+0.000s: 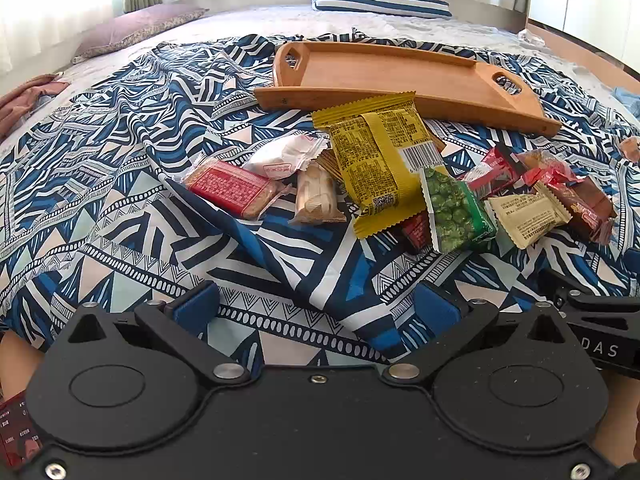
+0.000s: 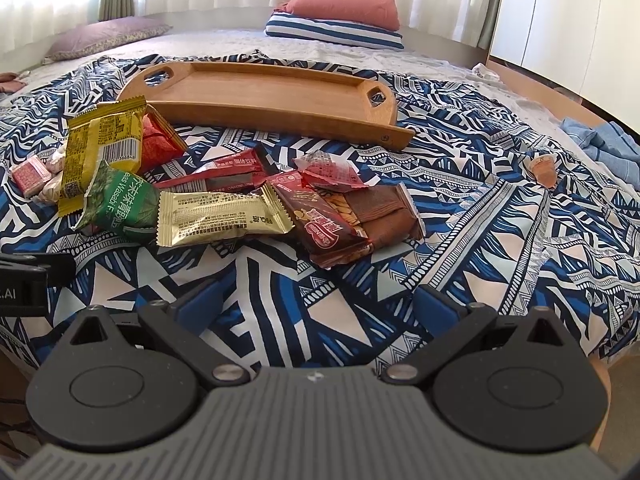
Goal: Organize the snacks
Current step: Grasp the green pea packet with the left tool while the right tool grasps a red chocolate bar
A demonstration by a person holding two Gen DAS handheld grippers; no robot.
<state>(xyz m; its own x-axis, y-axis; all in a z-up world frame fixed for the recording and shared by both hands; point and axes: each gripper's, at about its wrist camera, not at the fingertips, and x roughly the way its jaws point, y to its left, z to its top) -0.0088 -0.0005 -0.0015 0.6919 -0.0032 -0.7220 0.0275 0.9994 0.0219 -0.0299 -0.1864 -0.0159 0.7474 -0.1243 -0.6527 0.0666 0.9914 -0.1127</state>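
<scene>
None of the snacks has reached the wooden tray [image 1: 384, 76] yet; it lies bare on the far side of the patterned cloth [image 1: 120, 200], so by the look of it the sorting has not begun.

Farthest left in the pile sits a red biscuit pack [image 1: 230, 190], with a white wrapped sweet [image 1: 284, 156] just behind it and a clear pack of pale wafers [image 1: 316, 196] touching on its right. Next comes the big yellow packet [image 1: 376, 160], lying face down over other wrappers, then the green wasabi-pea bag [image 1: 456, 212] tucked against its near edge. Right of that lies a gold sachet [image 2: 220, 216], a long dark red stick pack [image 2: 216, 180] behind it, and a brown biscuit pack [image 2: 352, 216] under a small red wrapper [image 2: 328, 170]. Well apart at the far right rests one stray small sweet [image 2: 544, 168].

Both tools hover near the cloth, short of the pile: the left gripper [image 1: 316, 312] has its fingers spread and empty, and the right gripper [image 2: 320, 308] is likewise spread, holding nothing. Every packet seems left to move.
</scene>
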